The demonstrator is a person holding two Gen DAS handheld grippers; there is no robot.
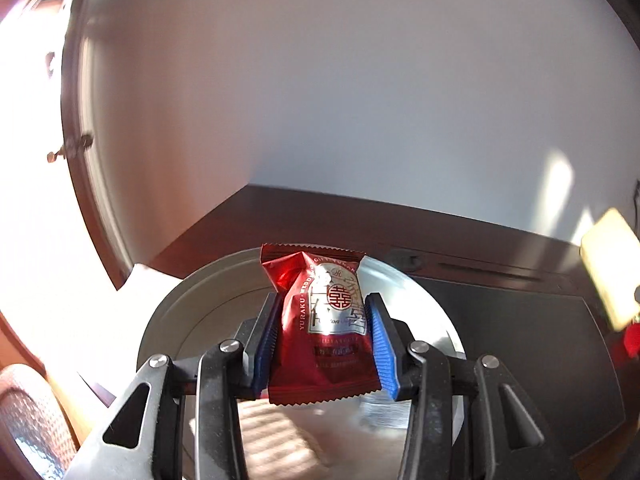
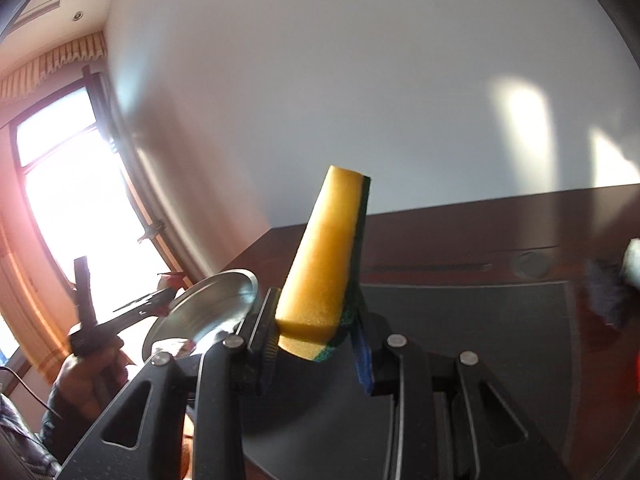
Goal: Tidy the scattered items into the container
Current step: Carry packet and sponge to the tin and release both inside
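Note:
My left gripper (image 1: 323, 320) is shut on a red foil snack packet (image 1: 320, 320) and holds it upright above a round metal bowl (image 1: 180, 312). Pale items lie in the bowl's bottom (image 1: 340, 440). My right gripper (image 2: 316, 328) is shut on a yellow sponge with a green scouring side (image 2: 320, 264), held upright above a dark mat (image 2: 480, 320). The bowl shows at the left of the right wrist view (image 2: 208, 304), with the left gripper and the hand (image 2: 96, 344) beyond it. The sponge shows blurred at the right edge of the left wrist view (image 1: 608, 264).
The dark mat (image 1: 520, 340) lies on a brown wooden desk (image 1: 280, 208) against a white wall. A bright window (image 2: 72, 200) is at the left. Blurred dark and white items (image 2: 612, 280) and something red (image 2: 636, 368) lie at the mat's right edge. A wicker object (image 1: 28, 412) sits lower left.

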